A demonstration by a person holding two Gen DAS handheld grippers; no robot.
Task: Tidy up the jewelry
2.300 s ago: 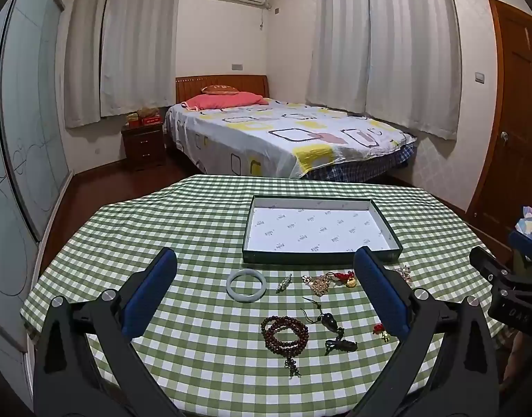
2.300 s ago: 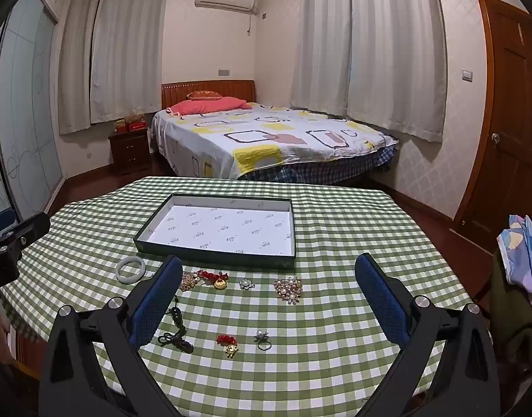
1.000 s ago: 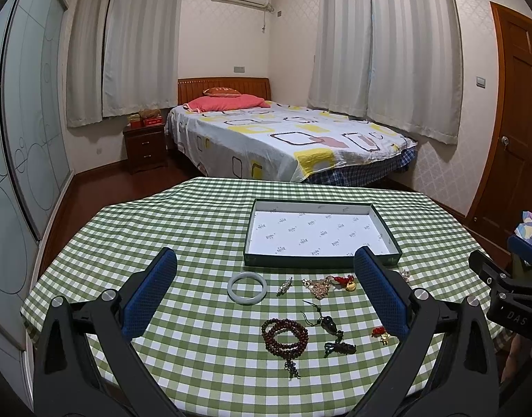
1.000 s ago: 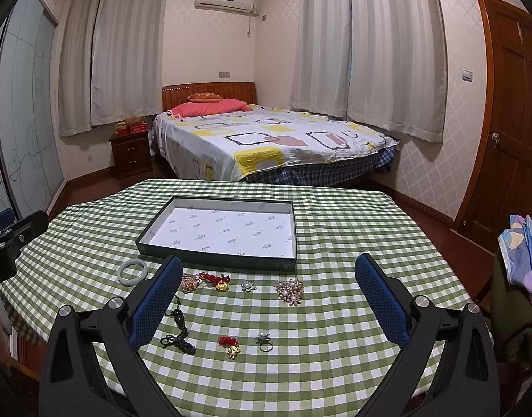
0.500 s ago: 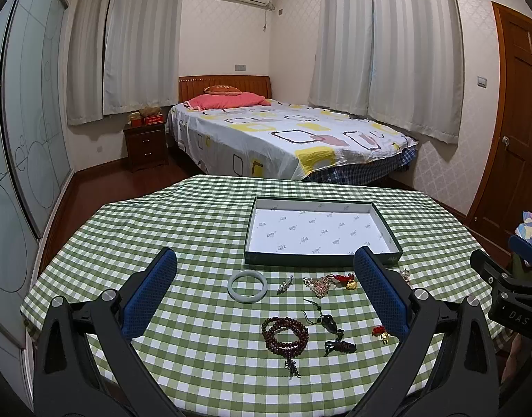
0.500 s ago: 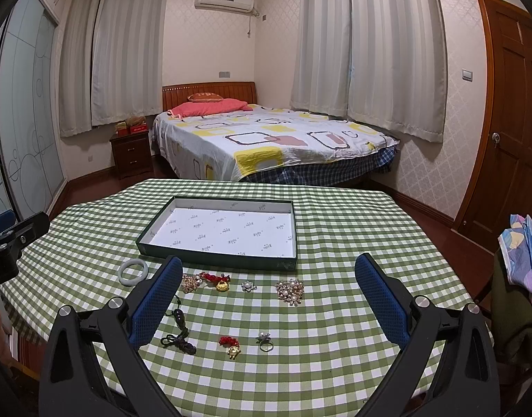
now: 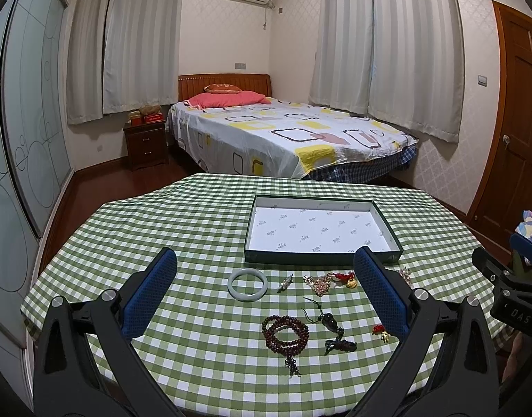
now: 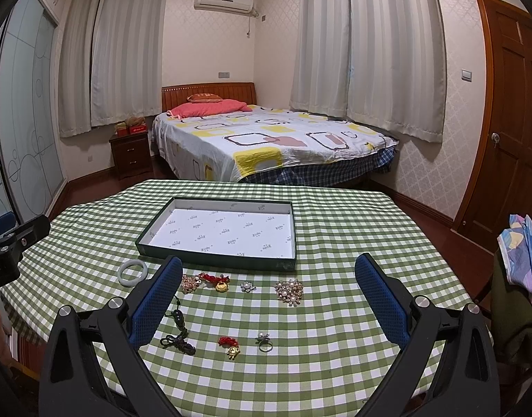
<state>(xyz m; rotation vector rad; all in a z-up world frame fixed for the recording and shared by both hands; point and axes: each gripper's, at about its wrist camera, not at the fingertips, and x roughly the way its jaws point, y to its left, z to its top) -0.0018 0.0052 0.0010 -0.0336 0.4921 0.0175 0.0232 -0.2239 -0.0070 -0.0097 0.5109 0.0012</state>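
A dark green tray with white lining (image 7: 255, 253) (image 8: 213, 260) lies empty on the green checked table. In front of it lie a pale jade bangle (image 7: 247, 284) (image 8: 133, 271), a brown bead bracelet (image 7: 285, 328), a dark corded pendant (image 7: 327, 319) (image 8: 178, 317), a small brooch (image 7: 285, 283), a red-corded gold charm (image 7: 351, 282) (image 8: 221, 286), a pearl cluster (image 8: 289, 290), a ring (image 8: 264, 344) and a small red-gold charm (image 8: 231, 346). My left gripper (image 7: 266, 271) and right gripper (image 8: 269, 278) both hover open above the table, holding nothing.
The table (image 7: 182, 229) is round-edged with cloth hanging over its sides. Behind it stand a bed (image 7: 286, 139), a nightstand (image 7: 146, 144) and a sliding glass wardrobe (image 7: 26, 132). A wooden door (image 8: 509, 121) is at the right, folded fabric (image 8: 523, 243) beside the table.
Both grippers have drifted only slightly; the view sits a touch lower and closer than 2.3 s ago. The jewelry and tray have not moved.
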